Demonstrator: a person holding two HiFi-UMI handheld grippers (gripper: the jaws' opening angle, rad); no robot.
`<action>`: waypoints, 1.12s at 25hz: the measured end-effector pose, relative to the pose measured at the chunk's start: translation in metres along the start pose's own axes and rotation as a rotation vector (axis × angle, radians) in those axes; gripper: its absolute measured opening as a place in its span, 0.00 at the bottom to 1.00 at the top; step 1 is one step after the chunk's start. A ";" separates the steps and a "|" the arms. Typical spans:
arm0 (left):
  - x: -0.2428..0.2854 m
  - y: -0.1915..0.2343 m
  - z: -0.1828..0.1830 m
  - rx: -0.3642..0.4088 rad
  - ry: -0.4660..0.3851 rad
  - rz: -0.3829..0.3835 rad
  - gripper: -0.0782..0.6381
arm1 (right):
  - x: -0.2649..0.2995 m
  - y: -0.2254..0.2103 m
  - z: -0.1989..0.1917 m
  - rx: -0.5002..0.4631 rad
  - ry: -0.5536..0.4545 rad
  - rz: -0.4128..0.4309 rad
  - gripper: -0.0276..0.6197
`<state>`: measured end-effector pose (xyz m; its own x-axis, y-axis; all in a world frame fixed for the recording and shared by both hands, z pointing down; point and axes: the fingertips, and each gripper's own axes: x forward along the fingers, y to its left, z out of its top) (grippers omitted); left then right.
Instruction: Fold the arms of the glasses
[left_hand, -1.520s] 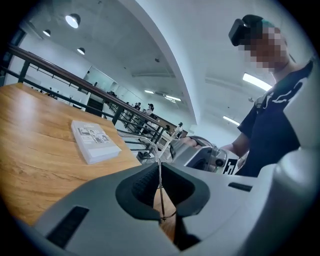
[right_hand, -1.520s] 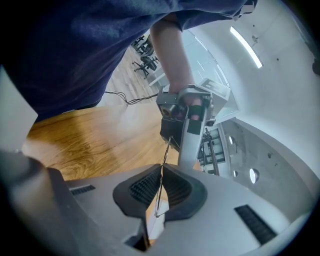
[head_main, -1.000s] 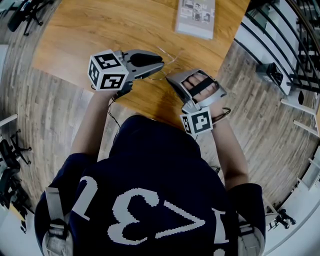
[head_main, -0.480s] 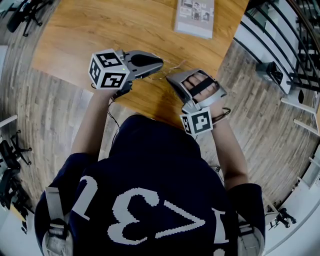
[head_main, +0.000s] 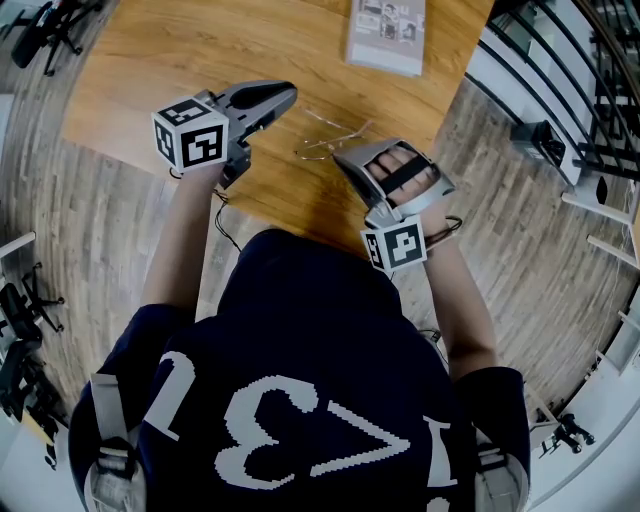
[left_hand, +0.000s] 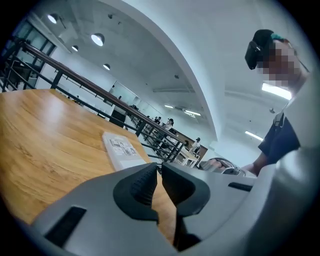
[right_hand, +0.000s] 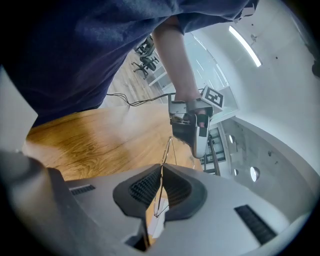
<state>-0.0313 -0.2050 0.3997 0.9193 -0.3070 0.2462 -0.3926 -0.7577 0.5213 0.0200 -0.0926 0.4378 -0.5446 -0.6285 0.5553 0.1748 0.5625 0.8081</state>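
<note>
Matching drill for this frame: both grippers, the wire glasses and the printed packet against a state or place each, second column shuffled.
1. left gripper
2. right gripper
3. thin metal wire-frame glasses
4. flat pale printed packet

A. lying at the far edge of the wooden table
B. fingers together, nothing between them
C. fingers closed on thin wire
D. pinched at one end, the rest sticking out over the table

Pairs: 1-B, 2-C, 3-D, 4-A

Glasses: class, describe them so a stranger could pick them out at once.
Find the wooden table. Near its front edge, the glasses are pinched in the right gripper. They are a thin wire frame, unlike the flat printed booklet farther back.
</note>
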 end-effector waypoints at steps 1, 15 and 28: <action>0.003 -0.003 -0.001 -0.003 0.009 -0.019 0.15 | 0.000 0.000 0.001 0.001 -0.002 0.002 0.09; 0.003 -0.002 -0.036 -0.008 0.058 0.008 0.15 | 0.020 0.014 -0.029 0.217 0.043 0.123 0.09; -0.025 0.011 -0.050 0.036 -0.006 0.121 0.15 | 0.093 0.075 -0.084 0.821 0.027 0.644 0.09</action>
<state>-0.0597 -0.1768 0.4405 0.8654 -0.4007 0.3009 -0.4997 -0.7348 0.4588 0.0518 -0.1541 0.5662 -0.5261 -0.0863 0.8460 -0.1914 0.9813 -0.0189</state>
